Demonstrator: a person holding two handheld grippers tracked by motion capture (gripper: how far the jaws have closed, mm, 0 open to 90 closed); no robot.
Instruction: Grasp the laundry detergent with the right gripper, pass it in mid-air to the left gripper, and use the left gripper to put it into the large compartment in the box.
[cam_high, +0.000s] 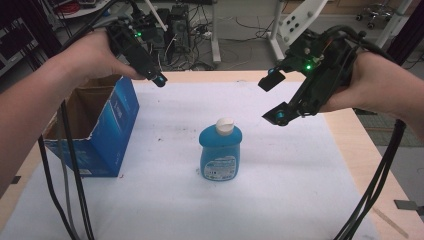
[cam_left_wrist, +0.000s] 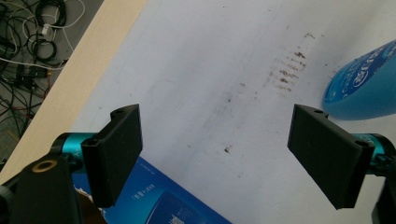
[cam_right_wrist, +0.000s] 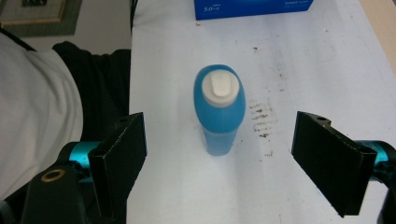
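Presently, item one: right hand-held gripper (cam_high: 274, 99), released, jaws wide apart, raised above the counter toward its right edge and angled down at the bottle; in the right gripper view the bottle sits centred between its jaws, well below them. Item two: left hand-held gripper (cam_high: 159, 79), also released and holding nothing, hovering near the counter's far-left area above the box's far corner.

Item three: blue bottle (cam_high: 220, 153), white flip cap (cam_right_wrist: 219, 88), upright near the middle of the white sheet (cam_high: 280, 200) covering the counter (cam_high: 372, 165), touched by nothing. Item four: blue cardboard box (cam_high: 107, 135), open-topped, at the left edge, well apart from the bottle.

Risk, as judged: the bottle is tall and rounded; a jaw clipping the cap on descent could topple it, and a grip high on its curved shoulder might slip.
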